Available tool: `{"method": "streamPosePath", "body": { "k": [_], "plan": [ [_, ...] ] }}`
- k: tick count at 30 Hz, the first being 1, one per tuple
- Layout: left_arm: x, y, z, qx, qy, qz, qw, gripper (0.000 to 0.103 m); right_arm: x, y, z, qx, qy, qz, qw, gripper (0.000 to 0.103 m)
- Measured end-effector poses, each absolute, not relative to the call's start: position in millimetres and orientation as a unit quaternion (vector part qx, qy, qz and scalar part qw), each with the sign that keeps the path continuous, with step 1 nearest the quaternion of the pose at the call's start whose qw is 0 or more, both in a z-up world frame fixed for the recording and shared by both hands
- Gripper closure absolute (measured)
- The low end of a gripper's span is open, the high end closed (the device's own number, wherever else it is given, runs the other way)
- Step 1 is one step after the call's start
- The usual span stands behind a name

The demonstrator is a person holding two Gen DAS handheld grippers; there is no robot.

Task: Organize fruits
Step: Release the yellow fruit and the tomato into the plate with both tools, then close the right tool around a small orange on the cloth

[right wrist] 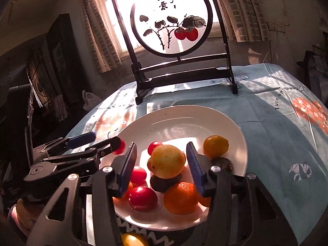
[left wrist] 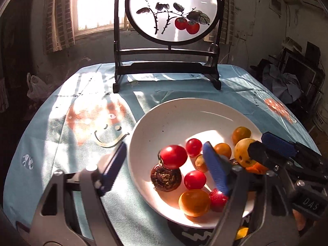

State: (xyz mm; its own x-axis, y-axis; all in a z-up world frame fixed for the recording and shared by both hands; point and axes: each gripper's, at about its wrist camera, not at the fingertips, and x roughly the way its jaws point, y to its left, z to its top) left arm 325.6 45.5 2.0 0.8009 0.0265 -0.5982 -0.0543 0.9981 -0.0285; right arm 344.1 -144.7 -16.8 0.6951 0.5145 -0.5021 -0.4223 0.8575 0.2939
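A white plate (left wrist: 184, 110) (right wrist: 184, 119) on the blue tablecloth holds several fruits: red cherry tomatoes (left wrist: 173, 156), small orange-yellow fruits (left wrist: 194, 202), a dark brown round fruit (left wrist: 166, 177), a yellow apricot-like fruit (right wrist: 167, 162) and an orange (right wrist: 180, 197). My left gripper (left wrist: 166, 170) is open over the plate's left rim, empty, one finger outside the plate, one over the fruits. My right gripper (right wrist: 163, 171) is open over the near fruits; the yellow fruit shows between its fingers. It also shows in the left wrist view (left wrist: 266, 147).
A dark-framed round screen painted with persimmons (left wrist: 174, 10) (right wrist: 172, 22) stands at the table's far side. A yellow fruit (right wrist: 133, 239) lies off the plate at the near edge. A plastic bag (left wrist: 37, 86) sits beyond the table's left edge.
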Motion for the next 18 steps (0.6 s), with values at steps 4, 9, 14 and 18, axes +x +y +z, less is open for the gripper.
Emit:
{"method": "streamPosePath", "body": {
  "k": [4,9,14,18],
  "plan": [
    [309.8,50.8,9.9,-0.015,0.302,0.032,0.953,0.009,330.2,-154.1,-9.8,0.089,0.288,0.272,0.914,0.038],
    [286.4,55.7,5.7,-0.019,0.306,0.036,0.951,0.005,302.7,-161.5,-11.6,0.083,0.295,0.292,0.906,0.037],
    [271.3,55.3,-3.8,-0.018,0.315,0.044,0.948,0.004,277.7,-160.7,-23.5,0.065,0.321,0.298,0.897,0.035],
    [265.3,56.6,-8.5,-0.018,0.327,0.047,0.944,0.004,265.2,-162.2,-28.0,0.06,0.337,0.304,0.889,0.034]
  ]
}}
